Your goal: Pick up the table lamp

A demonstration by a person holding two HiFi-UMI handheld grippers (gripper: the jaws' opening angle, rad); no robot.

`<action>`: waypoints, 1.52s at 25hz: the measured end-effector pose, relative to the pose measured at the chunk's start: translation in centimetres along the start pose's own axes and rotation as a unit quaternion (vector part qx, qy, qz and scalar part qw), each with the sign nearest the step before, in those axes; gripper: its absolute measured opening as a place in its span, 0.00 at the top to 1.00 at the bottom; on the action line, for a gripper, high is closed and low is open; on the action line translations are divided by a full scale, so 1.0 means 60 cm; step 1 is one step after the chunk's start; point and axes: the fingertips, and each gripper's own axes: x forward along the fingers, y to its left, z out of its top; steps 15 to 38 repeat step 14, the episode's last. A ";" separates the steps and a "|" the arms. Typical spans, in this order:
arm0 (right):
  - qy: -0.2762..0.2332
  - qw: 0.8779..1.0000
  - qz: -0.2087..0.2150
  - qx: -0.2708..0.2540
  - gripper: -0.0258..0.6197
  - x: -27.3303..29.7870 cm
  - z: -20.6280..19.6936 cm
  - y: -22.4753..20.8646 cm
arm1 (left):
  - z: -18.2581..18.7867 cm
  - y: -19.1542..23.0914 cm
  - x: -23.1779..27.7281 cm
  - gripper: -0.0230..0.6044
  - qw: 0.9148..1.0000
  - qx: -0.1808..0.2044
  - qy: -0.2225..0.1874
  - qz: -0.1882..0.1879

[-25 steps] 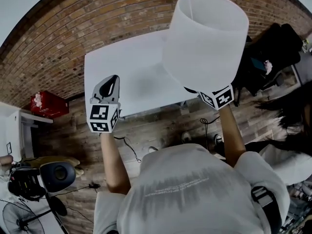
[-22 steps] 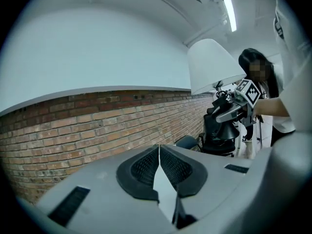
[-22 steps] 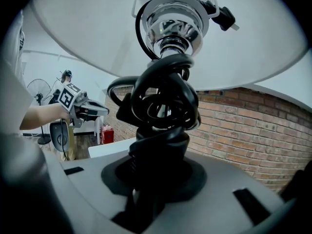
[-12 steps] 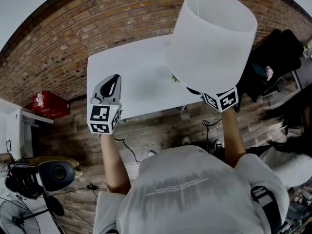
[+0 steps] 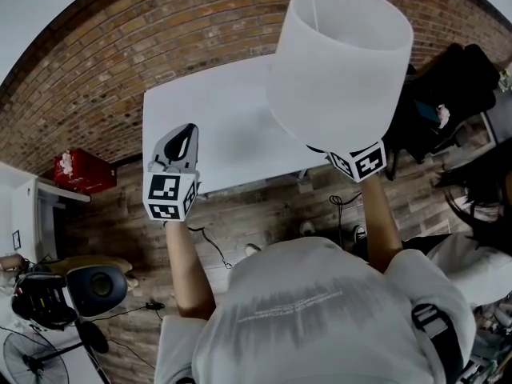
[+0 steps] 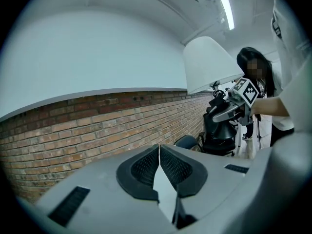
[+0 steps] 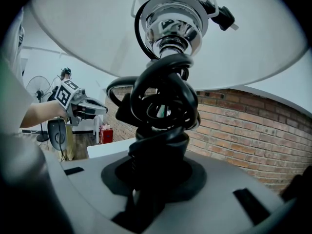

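Note:
The table lamp has a big white shade [image 5: 340, 62], a chrome socket [image 7: 173, 21] and a black twisted stem [image 7: 163, 111]. It hangs in the air over the right end of the white table [image 5: 216, 118]. My right gripper [image 7: 157, 167] is shut on the black stem under the shade. In the head view only its marker cube [image 5: 358, 162] shows below the shade; its jaws are hidden there. My left gripper [image 5: 178, 146] hovers over the table's front left part, jaws shut and holding nothing. From the left gripper view, the shade [image 6: 209, 65] shows far to the right.
A brick wall [image 5: 120, 46] runs behind the table. On the wooden floor are a red box [image 5: 78, 170], a fan [image 5: 24, 350], a dark round device [image 5: 94, 288] and cables [image 5: 212, 242]. A black chair [image 5: 448, 78] and a seated person [image 5: 480, 206] are at the right.
The lamp in my right gripper drifted slightly right and then back left, staying lifted. My left gripper has barely moved.

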 end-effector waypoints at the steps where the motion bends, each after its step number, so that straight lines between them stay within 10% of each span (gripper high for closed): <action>1: 0.000 1.000 0.000 -0.001 0.79 -0.002 0.001 0.001 | 0.000 -0.001 -0.001 0.94 1.000 0.000 0.001 0.000; 38: 0.008 1.000 0.004 0.001 0.79 0.002 -0.008 0.006 | -0.010 -0.003 -0.003 0.94 1.000 -0.008 0.009 -0.002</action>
